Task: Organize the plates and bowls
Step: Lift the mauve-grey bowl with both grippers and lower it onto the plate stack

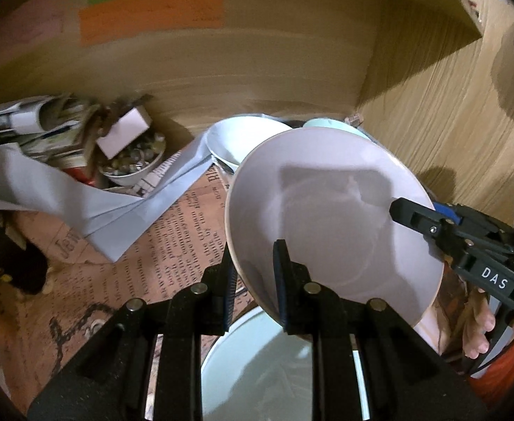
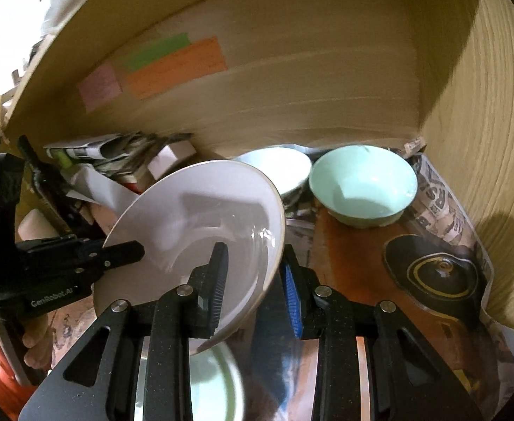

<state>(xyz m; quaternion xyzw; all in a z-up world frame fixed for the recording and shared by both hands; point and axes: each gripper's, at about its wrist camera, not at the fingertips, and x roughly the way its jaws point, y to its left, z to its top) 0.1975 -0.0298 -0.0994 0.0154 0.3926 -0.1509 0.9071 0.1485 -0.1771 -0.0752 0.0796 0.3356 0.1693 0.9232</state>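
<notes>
A pale lilac plate (image 1: pixel 327 217) hangs tilted above the shelf, held at two rims. My left gripper (image 1: pixel 253 256) is shut on its near-left rim. My right gripper (image 1: pixel 408 214) is shut on the opposite rim. In the right wrist view the same lilac plate (image 2: pixel 201 217) has its edge between the right gripper's (image 2: pixel 255 249) fingers, and the left gripper (image 2: pixel 130 251) reaches in from the left. Under it lies a pale green plate (image 1: pixel 257 368). At the back stand a white bowl (image 2: pixel 274 168) and a mint bowl (image 2: pixel 362 186).
Wooden cupboard walls close in at the back and on the right, with an orange note (image 1: pixel 151 14) stuck on. Rolled newspapers (image 1: pixel 39 119) and a bowl of glass pebbles (image 1: pixel 134 161) crowd the back left. A black dish (image 2: pixel 439 273) lies on the newspaper lining at right.
</notes>
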